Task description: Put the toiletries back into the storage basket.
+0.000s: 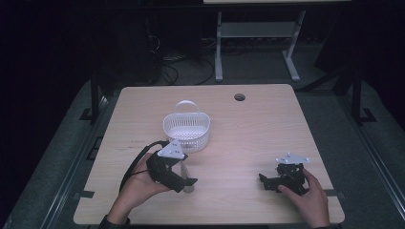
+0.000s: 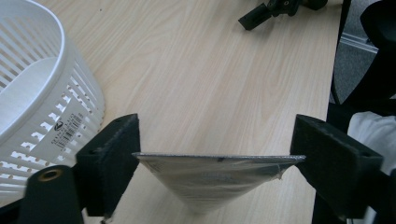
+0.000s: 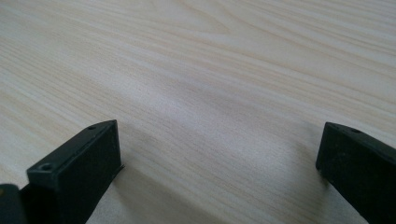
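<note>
With the left gripper (image 2: 217,161) clamped on the flat silvery packet (image 2: 210,175) just above the bench (image 1: 267,129), beside the white basket (image 1: 186,126), lift it clear over the rim before releasing, while the right gripper (image 1: 273,182) rests with jaws apart.

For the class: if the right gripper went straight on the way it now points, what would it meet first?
Probably the bare table top: the right gripper, jaws open, looks along and slightly down on the wood, with nothing standing ahead. Exactly where it would touch is unclear.

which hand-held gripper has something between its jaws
The left hand-held gripper: a silvery packet spans its jaws. The right hand-held gripper is open over bare table.
</note>
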`<state>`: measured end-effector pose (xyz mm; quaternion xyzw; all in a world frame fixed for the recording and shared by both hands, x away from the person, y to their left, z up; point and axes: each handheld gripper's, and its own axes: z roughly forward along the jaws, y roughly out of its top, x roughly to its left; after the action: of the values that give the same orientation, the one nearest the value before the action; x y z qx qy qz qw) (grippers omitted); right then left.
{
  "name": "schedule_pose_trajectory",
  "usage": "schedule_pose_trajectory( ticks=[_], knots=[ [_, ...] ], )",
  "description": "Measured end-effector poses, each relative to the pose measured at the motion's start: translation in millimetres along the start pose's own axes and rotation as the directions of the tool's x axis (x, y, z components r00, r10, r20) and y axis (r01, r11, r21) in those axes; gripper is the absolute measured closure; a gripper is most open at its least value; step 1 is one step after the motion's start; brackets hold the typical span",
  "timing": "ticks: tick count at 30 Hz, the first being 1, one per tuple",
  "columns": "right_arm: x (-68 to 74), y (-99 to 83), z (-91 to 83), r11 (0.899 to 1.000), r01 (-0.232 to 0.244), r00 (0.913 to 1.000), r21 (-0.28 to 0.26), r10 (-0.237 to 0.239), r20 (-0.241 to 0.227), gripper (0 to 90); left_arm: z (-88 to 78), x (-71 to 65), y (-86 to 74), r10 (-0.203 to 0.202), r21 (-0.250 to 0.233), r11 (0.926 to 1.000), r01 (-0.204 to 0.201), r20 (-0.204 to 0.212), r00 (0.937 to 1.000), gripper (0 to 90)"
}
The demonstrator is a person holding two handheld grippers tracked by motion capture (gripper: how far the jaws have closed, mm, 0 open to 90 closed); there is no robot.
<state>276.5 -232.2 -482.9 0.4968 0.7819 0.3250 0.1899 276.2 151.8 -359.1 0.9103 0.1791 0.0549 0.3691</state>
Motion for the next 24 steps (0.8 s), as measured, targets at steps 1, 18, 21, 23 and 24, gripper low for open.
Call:
schedule_pose_trajectory(
  ticks=[1,18,21,23,24],
  knots=[
    [0.0,0.0,0.0,1.000,0.000,1.0000,0.000,0.000,0.000,0.0,0.0,0.4,0.0,0.008,0.005,1.0000,-0.008,-0.001,1.0000,18.6],
    [0.0,0.0,0.0,1.000,0.000,1.0000,0.000,0.000,0.000,0.0,-0.1,-0.2,-0.8,0.009,0.021,0.9998,-0.009,-0.020,0.9998,29.2],
    [0.0,0.0,0.0,1.000,0.000,1.0000,0.000,0.000,0.000,0.0,-0.9,1.2,-0.8,0.000,0.013,0.9999,0.000,-0.016,0.9999,29.2],
    [0.0,0.0,0.0,1.000,0.000,1.0000,0.000,0.000,0.000,0.0,-2.4,1.6,-0.5,-0.006,0.011,0.9999,0.006,-0.019,0.9998,29.3],
    [0.0,0.0,0.0,1.000,0.000,1.0000,0.000,0.000,0.000,0.0,-3.3,1.9,-0.3,-0.010,0.008,0.9999,0.010,-0.020,0.9998,29.3]
  ],
)
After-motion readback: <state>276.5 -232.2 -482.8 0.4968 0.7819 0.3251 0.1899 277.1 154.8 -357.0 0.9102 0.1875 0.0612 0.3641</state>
